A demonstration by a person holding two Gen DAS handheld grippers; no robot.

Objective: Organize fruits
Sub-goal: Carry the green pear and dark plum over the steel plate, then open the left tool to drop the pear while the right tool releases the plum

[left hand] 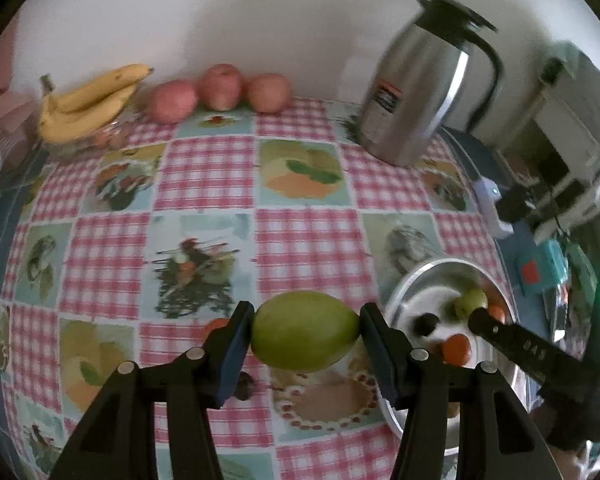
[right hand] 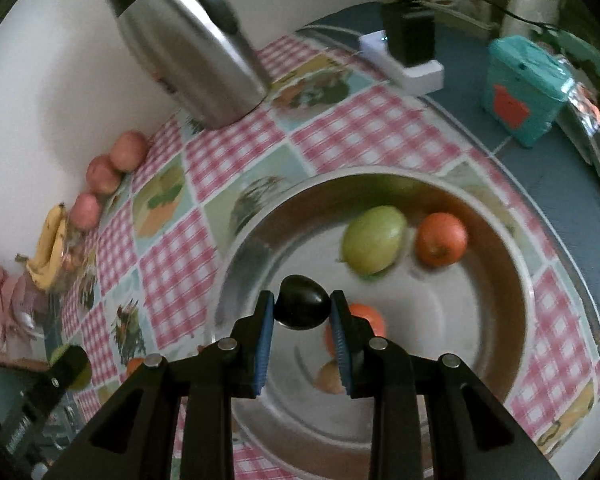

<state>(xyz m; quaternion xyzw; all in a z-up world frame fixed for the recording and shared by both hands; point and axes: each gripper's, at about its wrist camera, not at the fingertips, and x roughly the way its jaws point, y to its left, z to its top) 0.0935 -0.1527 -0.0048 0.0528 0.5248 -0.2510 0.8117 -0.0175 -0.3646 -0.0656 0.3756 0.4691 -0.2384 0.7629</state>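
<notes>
left tool: closed on green mango, pinched side-to-side, held above desk just left of bowl; not yet over it.
right tool: closed on dark plum, hanging over the bowl interior, near its front-left part.
bowl: steel, on the checked cloth at the desk's right side. Inside, per right view: 2nd green mango, orange close beside it, another orange fruit partly hidden behind right tool's finger. A yellowish patch lower down, can't tell if fruit or reflection.
still out: small orange fruit on desk by left tool's finger; something dark under the left tool, blurred, can't ID.
back row: 3 red apples along the wall, bananas on what looks like a glass dish. May be already sorted or left to do; can't tell.
other: steel kettle at back right, not part of job.
progress, my guess: approx. mid-way. 3 fruits in bowl, 2 in tools abt to go in, at least 1 loose one left.
next: right tool just needs to release plum low so it doesn't bounce; left needs to shift right over rim first.
</notes>
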